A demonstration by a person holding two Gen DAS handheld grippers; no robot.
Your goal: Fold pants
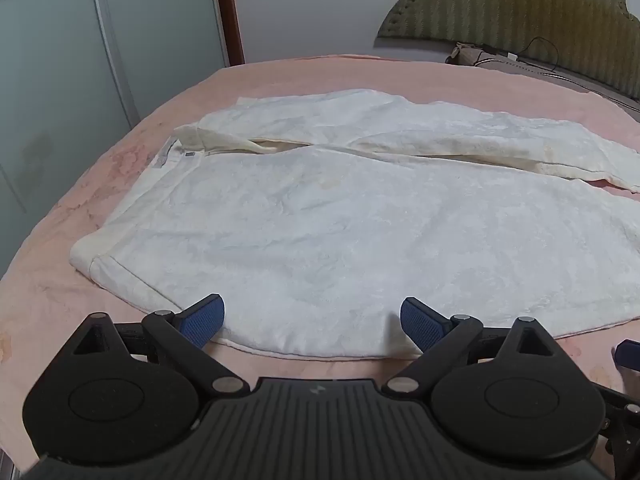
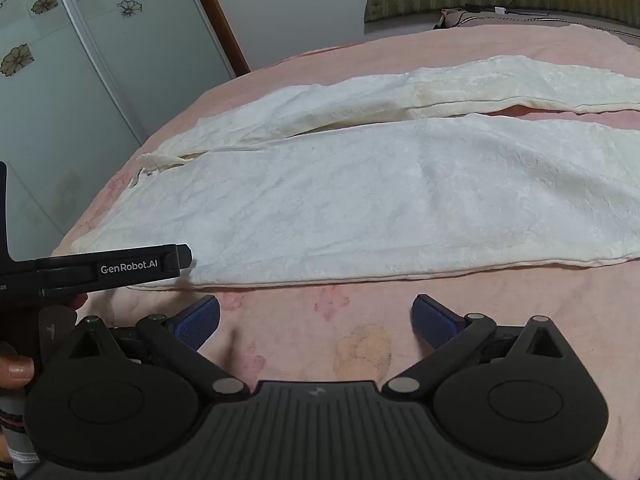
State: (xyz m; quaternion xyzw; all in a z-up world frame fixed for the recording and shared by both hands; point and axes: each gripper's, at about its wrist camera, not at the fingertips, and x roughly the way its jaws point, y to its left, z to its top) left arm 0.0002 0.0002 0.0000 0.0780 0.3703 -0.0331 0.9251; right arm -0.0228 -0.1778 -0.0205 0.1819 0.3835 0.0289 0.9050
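Observation:
White pants [image 1: 320, 216] lie spread flat on the pink bed, waistband to the left, both legs running right. My left gripper [image 1: 312, 320] is open, its blue pads over the near edge of the near leg close to the waistband. In the right wrist view the pants [image 2: 380, 200] lie ahead, legs slightly apart. My right gripper [image 2: 316, 320] is open and empty over bare pink sheet, just short of the pants' near edge. The left gripper's black body [image 2: 108, 270] shows at the left of that view.
The pink bedsheet [image 1: 100, 176] covers the bed. A green padded headboard [image 1: 520, 12] and a cable lie at the far right. A glass wardrobe door [image 1: 60, 60] with flower decals stands at the left, beyond the bed's edge.

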